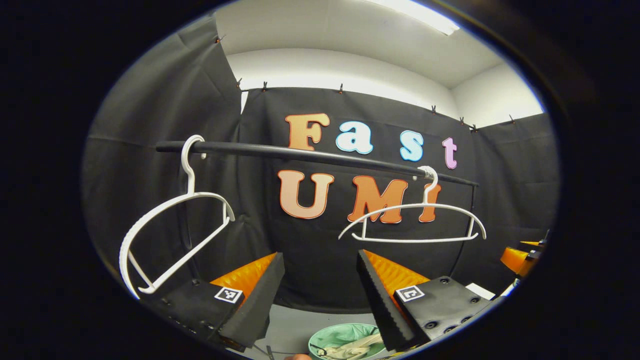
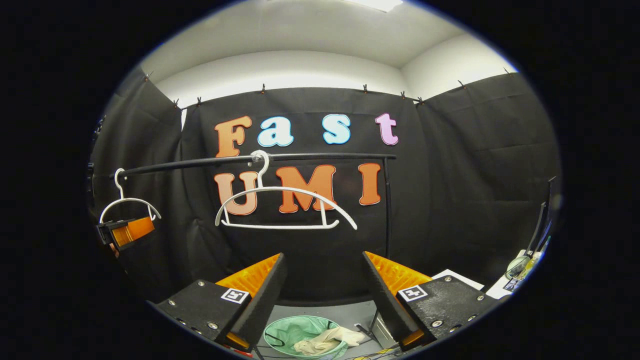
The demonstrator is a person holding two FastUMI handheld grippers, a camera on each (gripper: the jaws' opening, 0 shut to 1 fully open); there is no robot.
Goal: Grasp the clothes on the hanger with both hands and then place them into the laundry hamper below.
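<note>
- Left gripper (image 1: 320,295) is spread wide, nothing between its fingers — just booth air.
- Right gripper (image 2: 324,295) same deal: wide apart, gripping nothing.
- Both white hangers (image 2: 285,200) hang bare on the black rail (image 2: 250,160).
- Clothes (image 2: 325,340) already sit in the green hamper (image 2: 285,332) at 6 o'clock, draped over its rim.
- Plenty of open room between rail and hamper.

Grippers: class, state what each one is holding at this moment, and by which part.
Nothing is held. The left gripper and right gripper are both open with empty fingers; both hangers are bare and the clothes lie in the hamper.
</note>
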